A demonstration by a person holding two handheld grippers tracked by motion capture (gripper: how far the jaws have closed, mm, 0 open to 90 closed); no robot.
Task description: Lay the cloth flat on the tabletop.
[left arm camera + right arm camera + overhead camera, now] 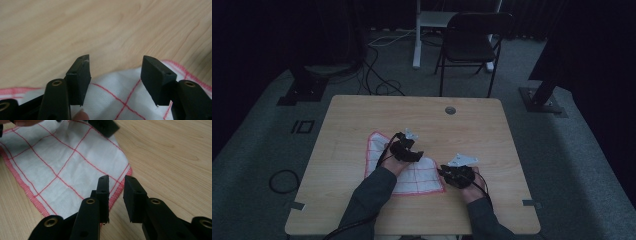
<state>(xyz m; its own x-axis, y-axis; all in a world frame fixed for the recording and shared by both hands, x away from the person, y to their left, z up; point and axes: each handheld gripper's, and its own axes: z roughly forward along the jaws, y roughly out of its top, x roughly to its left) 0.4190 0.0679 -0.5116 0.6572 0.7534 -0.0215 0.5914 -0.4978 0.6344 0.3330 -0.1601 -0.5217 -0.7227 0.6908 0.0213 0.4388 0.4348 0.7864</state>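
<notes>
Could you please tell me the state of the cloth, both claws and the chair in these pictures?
Cloth: lying on the table, partly folded or rumpled.
Left claw: open above the cloth, nothing between its jaws.
Right claw: jaws narrowly apart at the cloth's corner, not pressing on it.
Chair: upright, unoccupied.

The high view is dim and underexposed, its surroundings sinking into black. Both gripper views are bright and evenly lit, with soft shadows; the near black fingers (78, 77) are slightly soft, the pale wooden worktop (105, 27) glare-free
</notes>
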